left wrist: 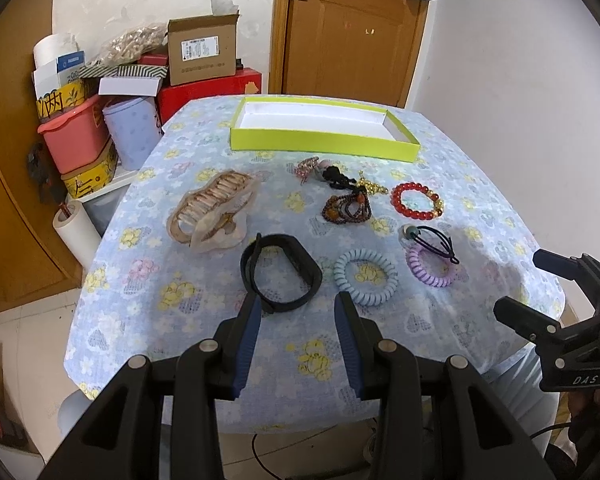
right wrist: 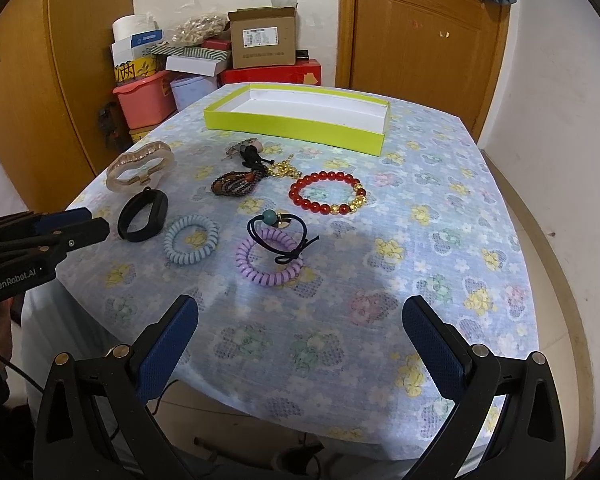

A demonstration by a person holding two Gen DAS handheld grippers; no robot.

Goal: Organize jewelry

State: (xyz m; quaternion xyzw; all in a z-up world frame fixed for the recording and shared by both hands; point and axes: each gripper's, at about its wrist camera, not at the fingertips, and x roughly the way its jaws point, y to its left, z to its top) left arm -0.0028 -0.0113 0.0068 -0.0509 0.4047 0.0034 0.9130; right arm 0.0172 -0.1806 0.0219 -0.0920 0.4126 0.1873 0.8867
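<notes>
A lime-green box (left wrist: 324, 144) (right wrist: 296, 126) with a white inside stands empty at the table's far side. In front of it lie a beige hair claw (left wrist: 212, 210) (right wrist: 140, 166), a black wristband (left wrist: 280, 272) (right wrist: 142, 218), a blue coil hair tie (left wrist: 366, 276) (right wrist: 191, 240), a purple coil tie (left wrist: 432, 266) (right wrist: 268, 260) under a black elastic with a bead (right wrist: 278, 220), a red bead bracelet (left wrist: 416, 200) (right wrist: 328, 194), a brown bead bracelet (left wrist: 346, 208) (right wrist: 236, 184) and a tangle of small pieces (left wrist: 328, 174). My left gripper (left wrist: 298, 300) is open just short of the wristband. My right gripper (right wrist: 300, 312) is open and empty over the near cloth.
The table wears a blue floral cloth (right wrist: 420, 240). Boxes, a pink tub (left wrist: 76, 136) and paper rolls are stacked on the floor at the left. A wooden door (left wrist: 352, 28) stands behind. The right gripper shows at the right edge of the left wrist view (left wrist: 536, 284).
</notes>
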